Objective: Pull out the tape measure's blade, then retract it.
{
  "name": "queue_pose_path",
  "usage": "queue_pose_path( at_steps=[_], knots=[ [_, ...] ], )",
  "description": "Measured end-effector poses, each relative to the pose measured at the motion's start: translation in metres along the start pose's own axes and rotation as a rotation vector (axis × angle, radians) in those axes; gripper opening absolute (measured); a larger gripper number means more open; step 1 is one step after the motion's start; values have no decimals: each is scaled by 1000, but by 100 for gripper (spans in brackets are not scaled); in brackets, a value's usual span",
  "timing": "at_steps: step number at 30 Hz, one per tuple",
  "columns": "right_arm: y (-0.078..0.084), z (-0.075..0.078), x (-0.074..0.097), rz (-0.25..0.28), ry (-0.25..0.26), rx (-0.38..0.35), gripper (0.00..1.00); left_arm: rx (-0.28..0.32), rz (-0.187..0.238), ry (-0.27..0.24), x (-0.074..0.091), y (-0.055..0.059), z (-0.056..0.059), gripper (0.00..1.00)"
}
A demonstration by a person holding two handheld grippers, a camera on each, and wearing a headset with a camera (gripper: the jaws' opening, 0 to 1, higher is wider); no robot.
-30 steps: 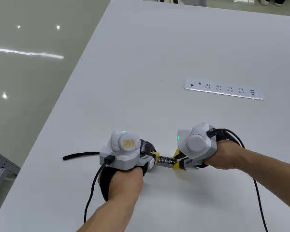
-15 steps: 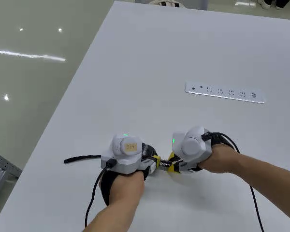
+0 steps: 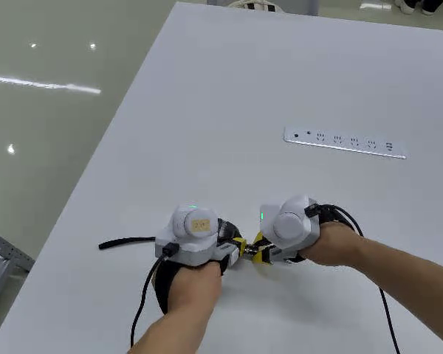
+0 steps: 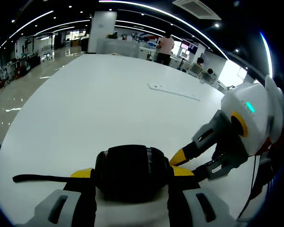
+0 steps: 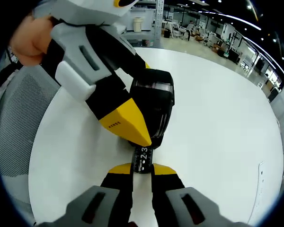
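The left gripper (image 4: 131, 172) is clamped on the black tape measure (image 4: 132, 158), its yellow-tipped jaws pressed against either side of the case. The right gripper (image 5: 142, 170) has its jaws pinched narrow on the blade (image 5: 143, 160) — a short stretch with printed numbers shows between its tips and the mouth of the case. In the head view the two grippers meet almost tip to tip, low over the white desk (image 3: 280, 88), near its near edge and closer to its left edge than its right; whether the case rests on the surface I cannot tell. A black strap (image 3: 122, 241) lies on the desktop, trailing from the case toward the left edge. A white power strip (image 3: 345, 141) lies flat, well apart — further toward the far edge and right of the grippers.
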State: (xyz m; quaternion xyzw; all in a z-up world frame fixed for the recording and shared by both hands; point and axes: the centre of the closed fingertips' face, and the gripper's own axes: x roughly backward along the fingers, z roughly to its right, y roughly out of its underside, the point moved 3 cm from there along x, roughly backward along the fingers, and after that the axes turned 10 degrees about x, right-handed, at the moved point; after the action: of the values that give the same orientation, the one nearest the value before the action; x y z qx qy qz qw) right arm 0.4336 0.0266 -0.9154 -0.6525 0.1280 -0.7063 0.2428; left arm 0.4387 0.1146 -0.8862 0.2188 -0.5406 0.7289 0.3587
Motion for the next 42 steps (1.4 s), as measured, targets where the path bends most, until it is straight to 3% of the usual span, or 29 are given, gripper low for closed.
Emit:
queue_pose_path(
  at_steps=[19,42],
  knots=[
    [-6,0,-2,14,69,-15,14,-9,10,2,0,0,0,56],
    [-12,2,-7,34,72,15,14,-9,6,10,-1,1,-1,56]
  ],
)
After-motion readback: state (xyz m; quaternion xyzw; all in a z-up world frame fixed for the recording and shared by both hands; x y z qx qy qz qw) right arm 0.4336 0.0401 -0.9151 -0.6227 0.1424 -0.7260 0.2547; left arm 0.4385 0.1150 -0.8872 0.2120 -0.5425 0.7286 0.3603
